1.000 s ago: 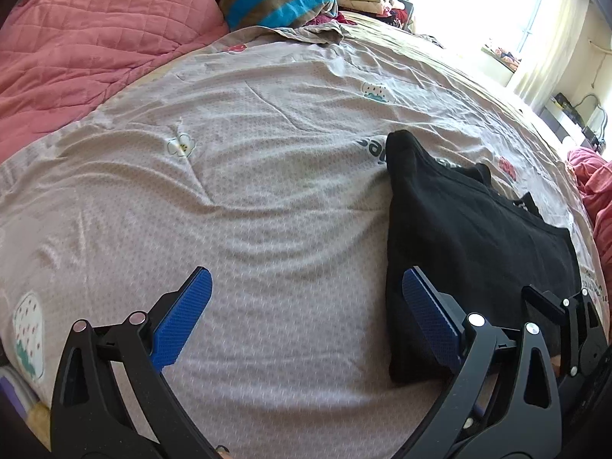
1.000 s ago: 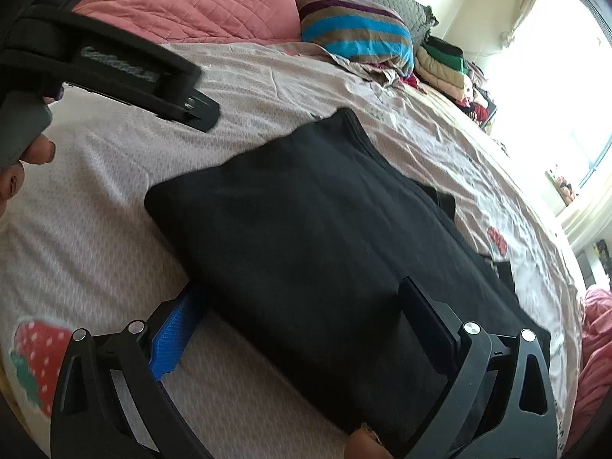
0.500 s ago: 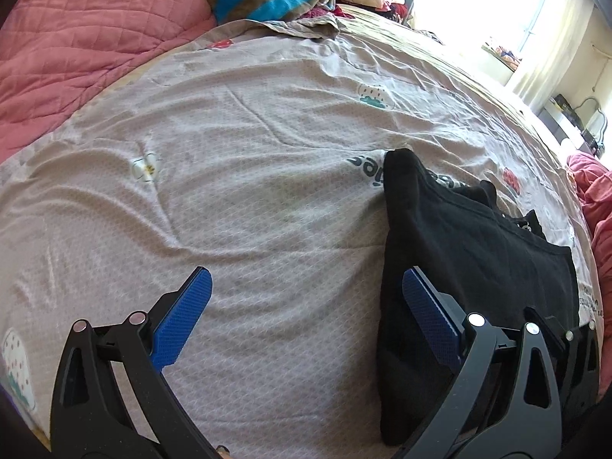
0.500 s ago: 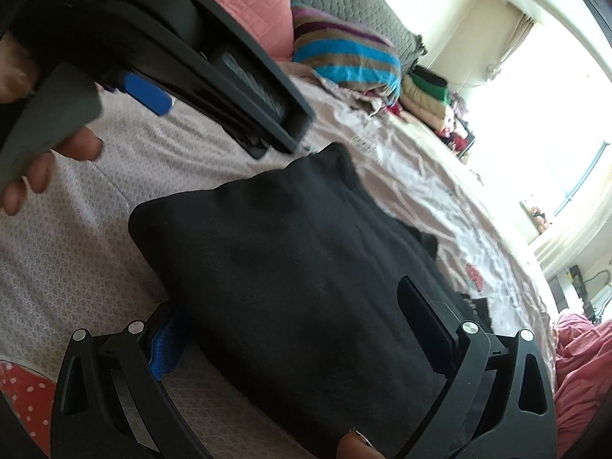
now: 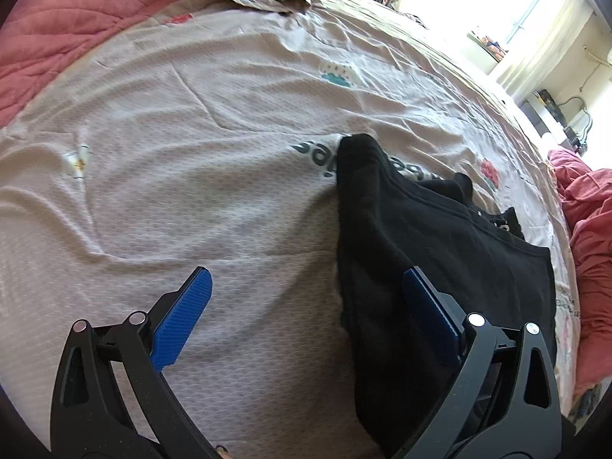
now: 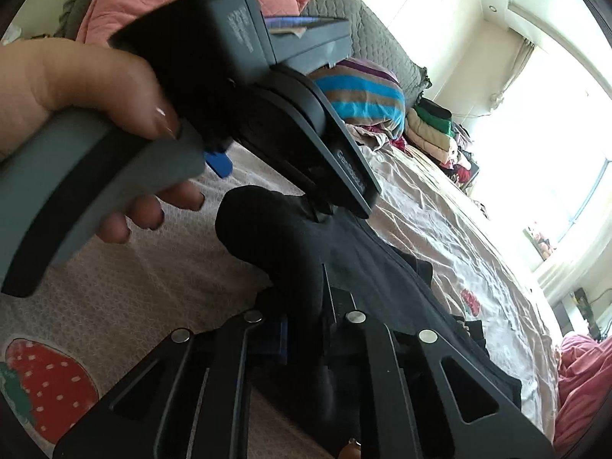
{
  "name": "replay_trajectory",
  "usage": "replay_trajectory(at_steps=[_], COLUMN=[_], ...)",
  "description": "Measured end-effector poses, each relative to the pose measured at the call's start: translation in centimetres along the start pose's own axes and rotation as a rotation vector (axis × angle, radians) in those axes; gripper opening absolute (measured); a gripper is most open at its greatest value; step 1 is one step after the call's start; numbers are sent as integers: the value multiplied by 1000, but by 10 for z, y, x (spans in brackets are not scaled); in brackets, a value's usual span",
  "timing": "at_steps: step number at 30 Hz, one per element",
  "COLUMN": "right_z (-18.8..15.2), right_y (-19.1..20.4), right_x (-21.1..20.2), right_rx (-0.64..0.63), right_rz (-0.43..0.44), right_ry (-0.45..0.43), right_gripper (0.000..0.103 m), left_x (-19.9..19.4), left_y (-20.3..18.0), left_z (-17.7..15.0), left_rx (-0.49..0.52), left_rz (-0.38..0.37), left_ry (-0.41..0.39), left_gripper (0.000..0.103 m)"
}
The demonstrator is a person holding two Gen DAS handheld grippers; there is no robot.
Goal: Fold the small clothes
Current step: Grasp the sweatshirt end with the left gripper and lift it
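Note:
A folded black garment lies on the printed bed sheet. My left gripper is open; its left finger is over bare sheet and its right finger rests over the garment's near left part. In the right wrist view my right gripper is shut on the black garment, pinching its near edge, which bunches upward. The left gripper's body and the hand holding it fill the upper left of that view, just above the garment.
A pink quilt lies at the far left, a striped pillow and stacked folded clothes at the head of the bed. More pink bedding lies on the right. A bright window is at the far right.
My right gripper closed on the garment's near edge and lifted it into a bunch. My left gripper moved in closer over the garment's left side and stayed open.

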State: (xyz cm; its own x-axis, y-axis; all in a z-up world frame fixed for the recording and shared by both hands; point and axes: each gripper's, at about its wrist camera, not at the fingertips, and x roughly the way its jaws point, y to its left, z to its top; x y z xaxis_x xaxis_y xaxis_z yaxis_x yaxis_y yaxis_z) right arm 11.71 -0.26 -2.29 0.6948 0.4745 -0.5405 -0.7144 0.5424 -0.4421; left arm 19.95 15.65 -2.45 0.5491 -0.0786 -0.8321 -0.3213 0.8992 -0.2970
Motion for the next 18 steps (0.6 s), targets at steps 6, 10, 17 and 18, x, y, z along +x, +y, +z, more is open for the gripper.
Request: replay_trajectory(at_steps=[6, 10, 17, 18], right_z=[1, -2, -21, -23], right_y=[-17, -29, -44, -48], right_x=[-15, -31, -63, -66], right_rx=[69, 106, 185, 196], right_rz=[-3, -22, -84, -90], right_ry=[-43, -77, -127, -133], right_gripper=[8, 7, 7, 7], left_x=[-3, -11, -20, -21], left_y=[-13, -29, -66, -73], left_z=[4, 8, 8, 8], left_rx=[-21, -23, -20, -15], left_rz=[-68, -121, -237, -246], left_ry=[11, -3, -23, -23], left_gripper=[93, 93, 76, 63])
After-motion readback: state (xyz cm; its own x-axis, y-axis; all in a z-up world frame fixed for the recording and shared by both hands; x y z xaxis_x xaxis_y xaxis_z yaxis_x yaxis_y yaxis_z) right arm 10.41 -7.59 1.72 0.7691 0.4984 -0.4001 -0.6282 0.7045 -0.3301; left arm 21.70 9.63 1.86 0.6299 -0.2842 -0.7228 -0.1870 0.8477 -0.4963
